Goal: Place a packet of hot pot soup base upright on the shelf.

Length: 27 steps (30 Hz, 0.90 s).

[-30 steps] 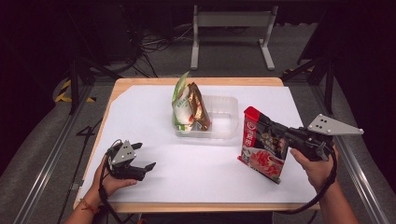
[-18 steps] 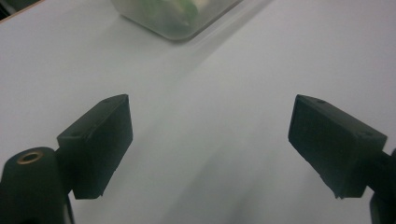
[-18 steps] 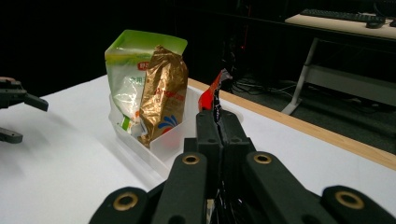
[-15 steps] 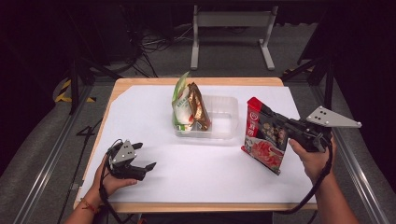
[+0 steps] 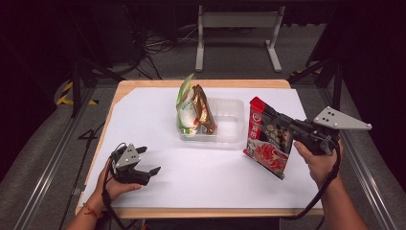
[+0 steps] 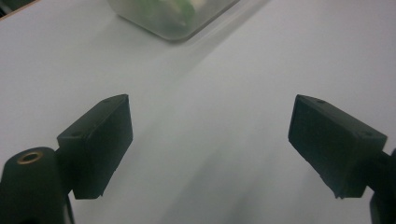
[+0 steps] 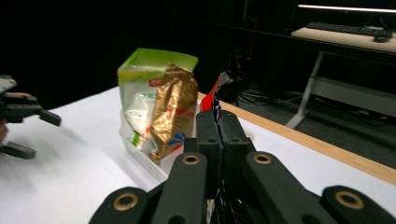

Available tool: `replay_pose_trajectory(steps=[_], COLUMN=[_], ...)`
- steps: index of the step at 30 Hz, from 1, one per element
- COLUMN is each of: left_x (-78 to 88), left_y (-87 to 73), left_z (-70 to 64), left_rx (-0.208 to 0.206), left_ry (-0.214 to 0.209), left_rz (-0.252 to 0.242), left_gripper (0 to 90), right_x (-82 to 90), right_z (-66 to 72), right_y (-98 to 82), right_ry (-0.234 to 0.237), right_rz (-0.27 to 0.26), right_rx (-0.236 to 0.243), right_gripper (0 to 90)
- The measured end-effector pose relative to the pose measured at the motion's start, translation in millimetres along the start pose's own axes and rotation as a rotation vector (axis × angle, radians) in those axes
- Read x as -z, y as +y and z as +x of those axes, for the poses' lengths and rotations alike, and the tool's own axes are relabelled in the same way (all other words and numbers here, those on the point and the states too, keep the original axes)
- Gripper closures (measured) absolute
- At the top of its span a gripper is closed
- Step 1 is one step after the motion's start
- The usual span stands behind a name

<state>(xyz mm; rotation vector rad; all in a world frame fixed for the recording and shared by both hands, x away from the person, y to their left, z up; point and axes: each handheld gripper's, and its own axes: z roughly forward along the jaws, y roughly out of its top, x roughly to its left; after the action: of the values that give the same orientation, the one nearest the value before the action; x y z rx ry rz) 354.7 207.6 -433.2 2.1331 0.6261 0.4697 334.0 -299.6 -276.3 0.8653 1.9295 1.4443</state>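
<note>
Red packet [image 5: 266,139] higher, nearer the tray [image 5: 229,125] (right gripper [image 5: 279,126] clamped)

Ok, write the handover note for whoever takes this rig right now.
Right gripper: shut on the red packet, held upright just right of the clear tray.
Left gripper: open, empty, low over the white sheet at front left.
Done: green packet and gold packet stand in the tray's left end.
Left: the red packet probably goes into the tray's free right side; then release.
</note>
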Motion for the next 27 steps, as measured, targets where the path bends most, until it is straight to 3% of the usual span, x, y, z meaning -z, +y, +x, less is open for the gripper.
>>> replay_pose_trajectory(steps=[13, 20, 27], left_x=[0.5, 0.3, -0.1], left_y=[-0.2, -0.1, 0.0], left_z=[0.5, 0.3, 0.3], left_rx=[0.001, 0.000, 0.000], left_ry=[-0.006, -0.011, -0.016], left_rz=[-0.006, -0.006, -0.005], left_gripper=[14.5, 14.4, 14.4], right_x=[-15.4, -35.7, -54.1], right_z=[15.4, 20.1, 18.6], right_y=[18.8, 29.1, 40.3], right_ry=[0.037, 0.058, 0.040], right_rz=[-0.027, -0.051, -0.066], right_rx=[0.026, 0.020, 0.016], right_gripper=[89.2, 89.2, 89.2])
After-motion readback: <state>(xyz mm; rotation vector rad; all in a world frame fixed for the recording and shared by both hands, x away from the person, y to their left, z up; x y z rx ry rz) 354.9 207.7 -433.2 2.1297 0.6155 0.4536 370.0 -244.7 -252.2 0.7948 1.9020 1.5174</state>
